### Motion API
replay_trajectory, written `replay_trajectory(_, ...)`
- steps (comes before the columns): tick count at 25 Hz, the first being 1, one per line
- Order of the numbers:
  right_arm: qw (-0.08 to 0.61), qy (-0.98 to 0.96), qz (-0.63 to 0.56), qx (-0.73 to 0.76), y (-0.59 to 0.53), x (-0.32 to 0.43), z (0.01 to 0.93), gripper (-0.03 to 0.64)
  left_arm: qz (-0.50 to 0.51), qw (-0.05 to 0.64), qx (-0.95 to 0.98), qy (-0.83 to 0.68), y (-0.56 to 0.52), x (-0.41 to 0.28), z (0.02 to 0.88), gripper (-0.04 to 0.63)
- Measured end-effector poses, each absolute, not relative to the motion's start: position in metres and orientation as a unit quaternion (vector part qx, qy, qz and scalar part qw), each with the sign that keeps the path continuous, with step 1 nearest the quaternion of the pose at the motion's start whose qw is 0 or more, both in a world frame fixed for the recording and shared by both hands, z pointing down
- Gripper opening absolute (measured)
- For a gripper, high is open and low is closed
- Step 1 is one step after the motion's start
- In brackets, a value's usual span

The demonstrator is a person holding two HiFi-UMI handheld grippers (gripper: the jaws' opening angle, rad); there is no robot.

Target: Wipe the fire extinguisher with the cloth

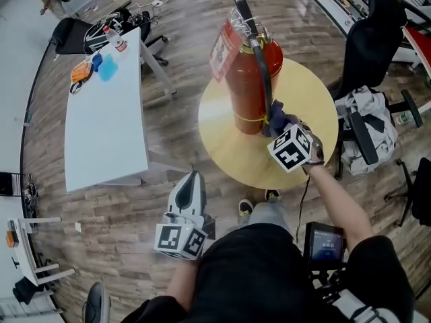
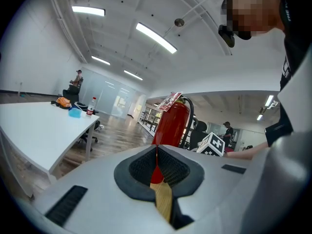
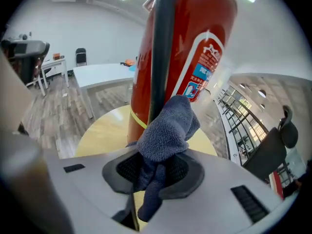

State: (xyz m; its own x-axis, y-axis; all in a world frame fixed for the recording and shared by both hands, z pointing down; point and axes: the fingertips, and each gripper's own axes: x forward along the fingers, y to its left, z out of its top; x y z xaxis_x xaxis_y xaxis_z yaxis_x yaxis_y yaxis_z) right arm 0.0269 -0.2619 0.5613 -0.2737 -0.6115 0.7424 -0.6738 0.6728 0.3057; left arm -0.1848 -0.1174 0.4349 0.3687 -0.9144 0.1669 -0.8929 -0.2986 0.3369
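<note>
At frame centre, on the round table (image 1: pixel 222 136), stands the extinguisher (image 1: pixel 248 79); our right gripper (image 3: pixel 156 172) pinches the cloth (image 3: pixel 168 128) against its hose (image 3: pixel 161 48). Lower left, our left gripper (image 1: pixel 190 188) has its jaws pressed together. A desk (image 1: pixel 101 136) lies left.

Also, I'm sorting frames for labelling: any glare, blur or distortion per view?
Head view: glare on the round table, blurred floor. Left gripper view: fisheye bending, bright ceiling lights. Right gripper view: cloth sharp, fire extinguisher looming, dark corners.
</note>
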Motion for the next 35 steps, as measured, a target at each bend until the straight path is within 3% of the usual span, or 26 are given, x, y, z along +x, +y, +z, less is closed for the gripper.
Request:
replay_trajectory(6, 0.342, -0.802, 0.111, 0.476, -0.250, 0.027, 0.568, 0.094, -0.028, 0.182, 0.798, -0.574, -0.107, -0.195, 0.432, 0.023)
replay_trajectory(15, 0.287, -0.793, 0.319, 0.432, -0.240, 0.006, 0.651, 0.094, -0.018, 0.182, 0.788, -0.588, -0.093, -0.210, 0.440, 0.023)
replay_trajectory(24, 0.171, -0.765, 0.411, 0.465, -0.257, -0.023, 0.689, 0.095, -0.017, 0.176, 0.776, -0.606, -0.083, -0.227, 0.438, 0.023)
replay_trajectory(30, 0.017, -0.771, 0.468, 0.432, -0.258, -0.049, 0.631, 0.095, -0.022, 0.179, 0.769, -0.613, -0.081, -0.235, 0.435, 0.023)
replay_trajectory(35, -0.065, -0.782, 0.498, 0.371, -0.258, -0.065, 0.533, 0.094, -0.035, 0.171, 0.776, -0.606, -0.084, -0.233, 0.432, 0.023)
